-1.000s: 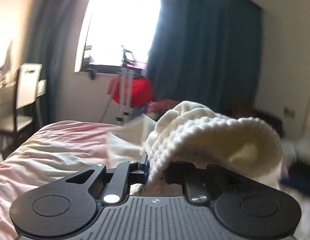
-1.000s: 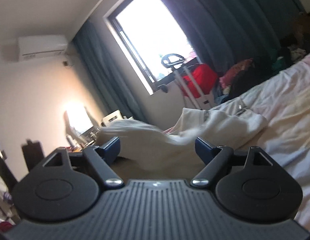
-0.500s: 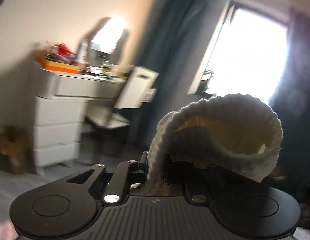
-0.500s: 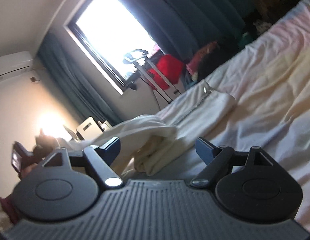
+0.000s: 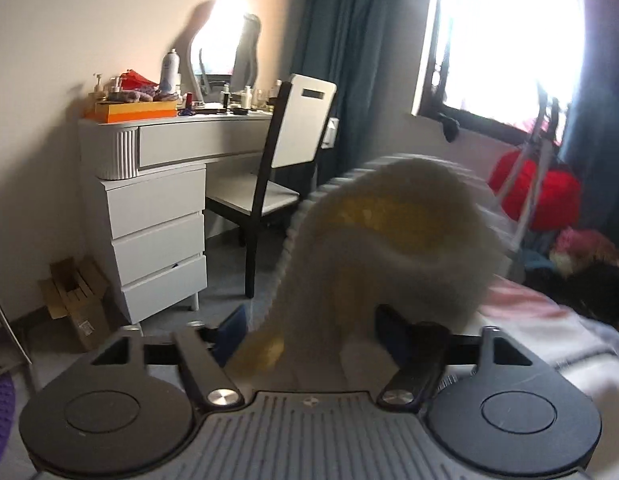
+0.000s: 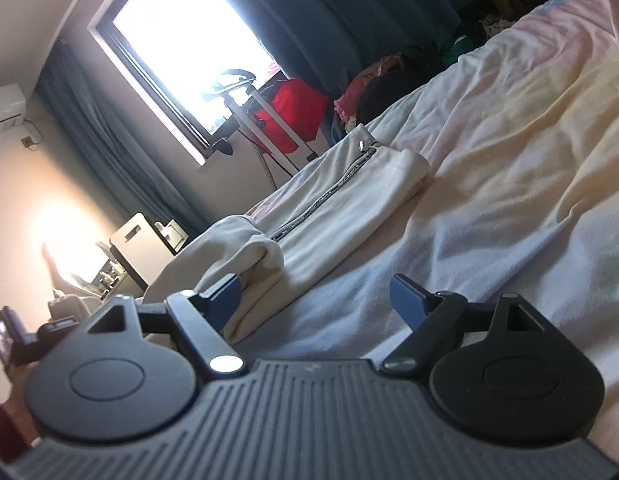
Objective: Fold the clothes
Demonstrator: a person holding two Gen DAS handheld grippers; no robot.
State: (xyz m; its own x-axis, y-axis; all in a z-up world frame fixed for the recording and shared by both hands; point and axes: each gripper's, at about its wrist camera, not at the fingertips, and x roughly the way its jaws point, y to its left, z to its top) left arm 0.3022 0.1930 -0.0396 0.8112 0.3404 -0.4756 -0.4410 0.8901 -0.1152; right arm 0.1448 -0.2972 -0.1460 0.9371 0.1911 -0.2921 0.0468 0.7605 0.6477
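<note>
Cream knit garment hangs blurred between the spread fingers of my left hand-held gripper, its jaws opening and the pads no longer pressing on the knit. At ten o'clock sits the white dresser, a chair just beside it. My right hand-held gripper stands wide apart, holding nothing, over the bed. A white zippered garment lies folded on the sheet at eleven o'clock, touching the left finger.
</note>
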